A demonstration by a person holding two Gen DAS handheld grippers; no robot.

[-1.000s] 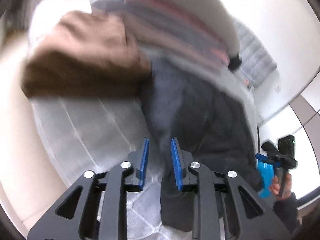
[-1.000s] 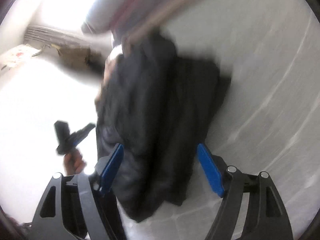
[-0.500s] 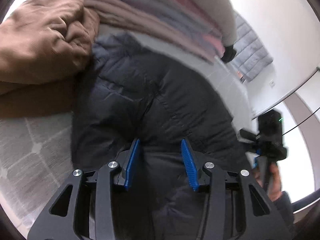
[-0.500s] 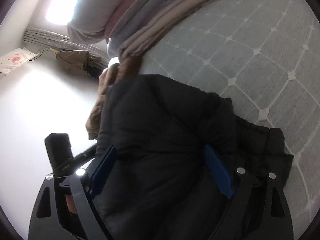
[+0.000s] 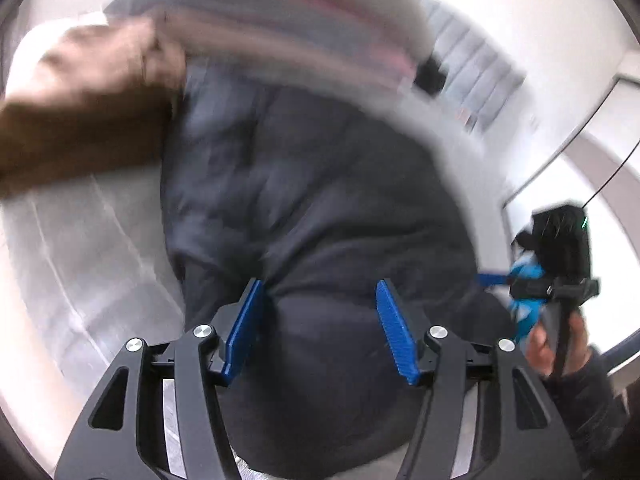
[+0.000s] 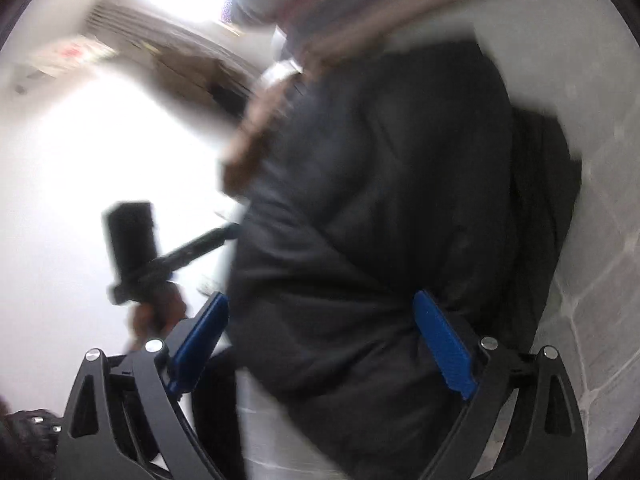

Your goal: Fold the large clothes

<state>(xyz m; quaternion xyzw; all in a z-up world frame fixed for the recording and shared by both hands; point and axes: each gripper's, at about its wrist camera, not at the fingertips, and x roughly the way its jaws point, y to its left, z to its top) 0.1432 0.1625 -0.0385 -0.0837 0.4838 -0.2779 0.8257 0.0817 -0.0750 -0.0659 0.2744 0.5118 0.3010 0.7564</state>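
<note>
A dark padded jacket [image 5: 320, 200] lies bunched on a grey quilted bed cover [image 5: 92, 248]; it also fills the right wrist view [image 6: 380, 220]. My left gripper [image 5: 320, 328] is open, its blue pads either side of the jacket's near edge, holding nothing. My right gripper [image 6: 320, 344] is open wide over the jacket's near part, also holding nothing. The right gripper shows at the right of the left wrist view [image 5: 556, 272], and the left gripper at the left of the right wrist view [image 6: 148, 256]. Both views are blurred.
A brown garment [image 5: 84, 108] lies left of the jacket. A stack of folded striped bedding [image 5: 288, 20] lies behind it. The grey cover [image 6: 600, 280] runs on to the right. White floor [image 6: 80, 184] lies beyond the bed edge.
My left gripper's jaws have opened wider over the last second. Both grippers have swung over the jacket, and the views are blurred again after a sharper moment.
</note>
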